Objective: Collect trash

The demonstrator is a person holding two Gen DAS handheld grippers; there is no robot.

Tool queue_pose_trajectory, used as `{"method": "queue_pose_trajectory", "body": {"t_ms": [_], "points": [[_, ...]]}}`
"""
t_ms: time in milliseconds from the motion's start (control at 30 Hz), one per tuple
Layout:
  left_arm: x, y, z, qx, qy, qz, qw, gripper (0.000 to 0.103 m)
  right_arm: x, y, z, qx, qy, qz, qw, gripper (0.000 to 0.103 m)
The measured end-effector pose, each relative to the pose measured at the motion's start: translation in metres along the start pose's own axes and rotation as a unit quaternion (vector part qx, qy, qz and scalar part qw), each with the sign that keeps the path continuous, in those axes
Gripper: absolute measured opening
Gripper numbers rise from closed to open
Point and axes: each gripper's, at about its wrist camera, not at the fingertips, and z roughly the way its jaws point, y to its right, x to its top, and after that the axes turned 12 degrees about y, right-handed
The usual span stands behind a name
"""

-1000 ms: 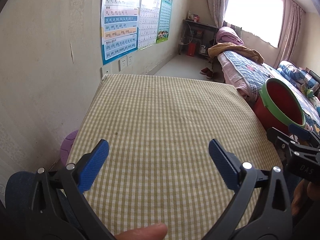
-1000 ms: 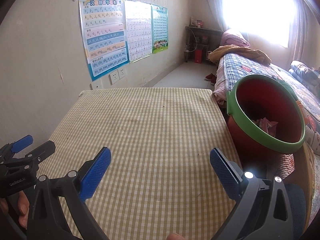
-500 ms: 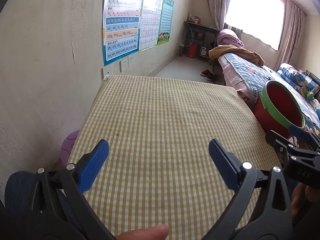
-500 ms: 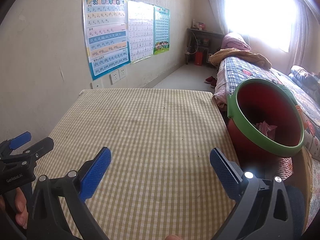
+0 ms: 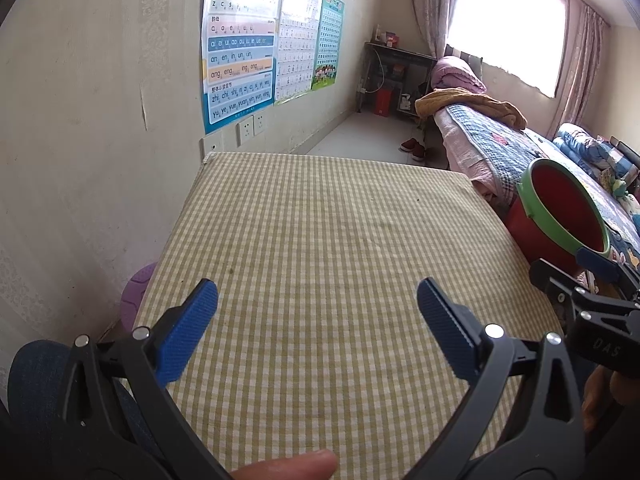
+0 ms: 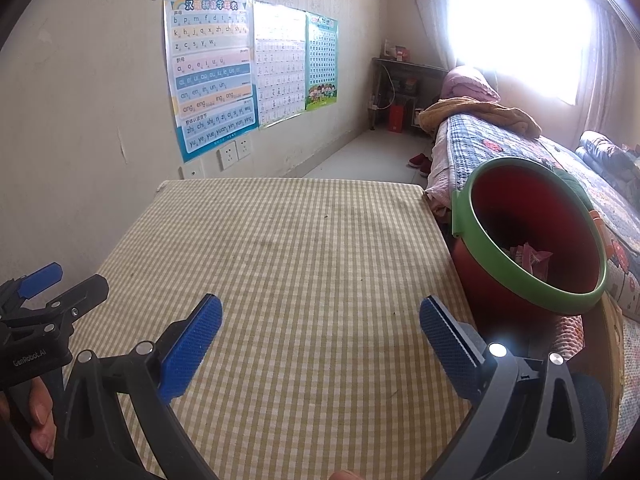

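Trash: pink wrappers [image 6: 530, 258] lie at the bottom of the red bin [image 6: 528, 240], which has a green rim [image 6: 504, 266] and stands just off the right edge of the desk [image 6: 288, 264], between the desk and the bed [image 6: 520, 152]. In the left wrist view the same bin [image 5: 560, 216] appears at far right, interior contents not resolvable from that angle. Desk surface is covered with a yellow-green checked cloth [image 5: 328, 264]; only a few small dark specks show on it. Left tongs [image 5: 318, 320] are held over the near part of the desk, blue pads [image 5: 188, 332] wide apart, nothing between them; a fingertip [image 5: 296, 466] shows at the bottom edge of that view. Right tongs [image 6: 320, 334] also sit over the near desk, pads [image 6: 192, 350] spread wide, gripping nothing. Each tool is visible at the edge of the other's camera, left tool at left in the right view, right tool at right in the left view. Wall on the left carries letter charts [image 6: 212, 76] and sockets [image 6: 234, 152]. A purple object [image 5: 136, 296] sits low by the desk's left side. Bright window [image 5: 508, 20] at far right; red shoes [image 5: 414, 148] on the floor beside the bed.
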Motion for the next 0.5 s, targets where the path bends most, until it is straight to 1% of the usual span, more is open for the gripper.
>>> {"method": "queue_pose_trajectory", "body": {"t_ms": [500], "points": [[0.0021,0.0005,0.0000,-0.003,0.001,-0.001,1.0000,0.098,-0.0001,0.0005,0.0000,-0.001,-0.001,-0.001,1.000,0.096]]}}
